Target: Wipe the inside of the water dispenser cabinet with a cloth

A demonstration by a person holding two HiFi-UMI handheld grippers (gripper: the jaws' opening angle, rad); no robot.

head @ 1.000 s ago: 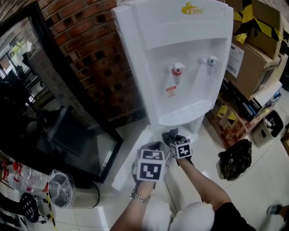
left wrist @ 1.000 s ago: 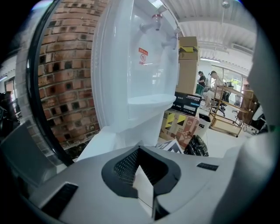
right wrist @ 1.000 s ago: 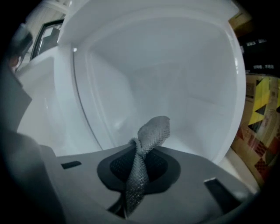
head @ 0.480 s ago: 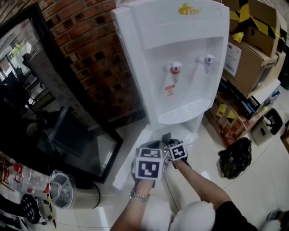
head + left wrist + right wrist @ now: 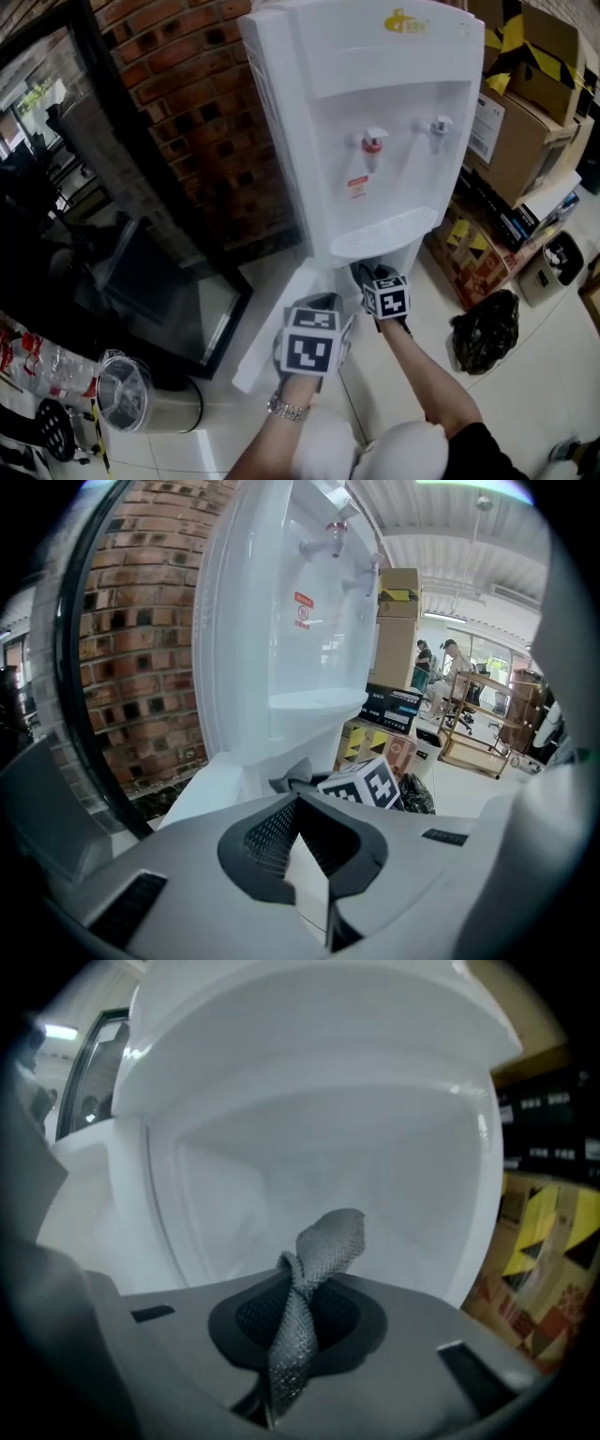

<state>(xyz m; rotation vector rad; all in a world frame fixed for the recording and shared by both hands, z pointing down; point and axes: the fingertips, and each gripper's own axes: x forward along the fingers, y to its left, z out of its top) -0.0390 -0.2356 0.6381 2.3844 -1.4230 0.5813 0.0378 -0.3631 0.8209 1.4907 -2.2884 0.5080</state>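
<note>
The white water dispenser [image 5: 375, 94] stands against a brick wall, its lower cabinet door [image 5: 267, 333] swung open to the left. My left gripper [image 5: 321, 305] is shut on the door's white edge [image 5: 309, 892]. My right gripper [image 5: 367, 274] is at the cabinet's mouth under the drip tray, shut on a grey cloth [image 5: 323, 1246]. The cloth's free end sticks up toward the white inside wall [image 5: 328, 1147] of the cabinet without clearly touching it. In the left gripper view the right gripper's marker cube [image 5: 367, 785] and the cloth [image 5: 289, 782] show at the dispenser's foot.
Cardboard boxes [image 5: 525, 122] are stacked right of the dispenser, with a black bag [image 5: 486, 330] and a small bin [image 5: 548, 267] on the floor. A brick wall [image 5: 197, 141] and a dark glass panel [image 5: 159, 291] lie to the left, with a metal bin [image 5: 127, 394] nearer.
My right gripper has carried the cloth forward and to the right, up to the cabinet opening. The left gripper has stayed on the door.
</note>
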